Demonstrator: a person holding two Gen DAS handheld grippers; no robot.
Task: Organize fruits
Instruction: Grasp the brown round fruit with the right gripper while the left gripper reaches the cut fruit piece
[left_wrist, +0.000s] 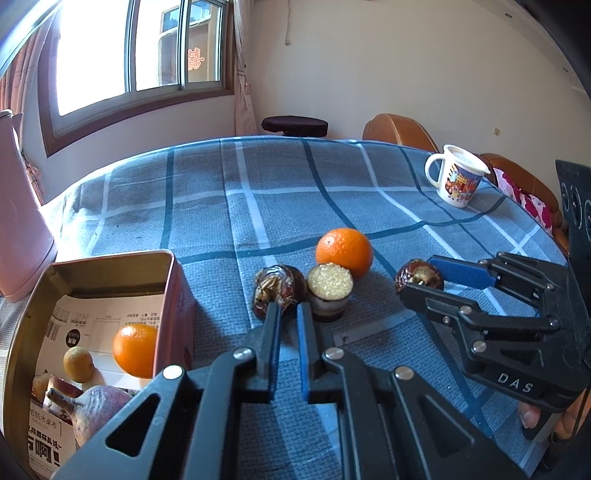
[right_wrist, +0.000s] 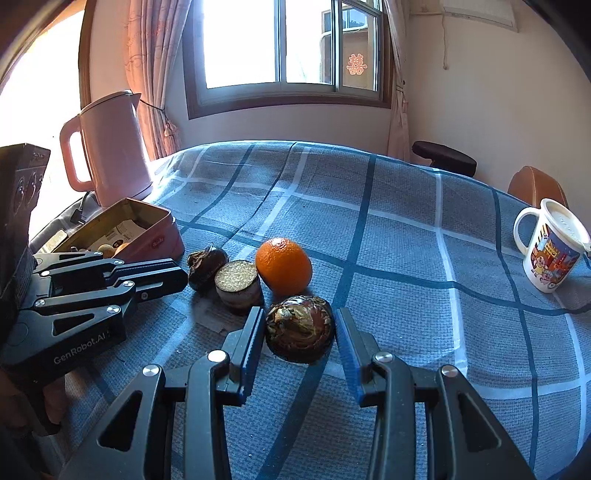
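straddling the dark water chestnut (right_wrist: 300, 329) at lower centre, the right gripper (right_wrist: 300, 332) sits spread and should close squarely, while the left gripper (left_wrist: 288, 314), nearly pressed together, perhaps touches another chestnut (left_wrist: 277, 286) beside the tin (left_wrist: 110, 264).

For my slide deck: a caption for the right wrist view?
Right gripper open around a dark brown fruit, beside an orange on the checked tablecloth.

Three dark water chestnuts (right_wrist: 300, 329) and an orange (right_wrist: 283, 266) lie on the cloth.

kettle (left_wrist: 22, 206) cropped left, tin (right_wrist: 159, 236) contents half-hidden
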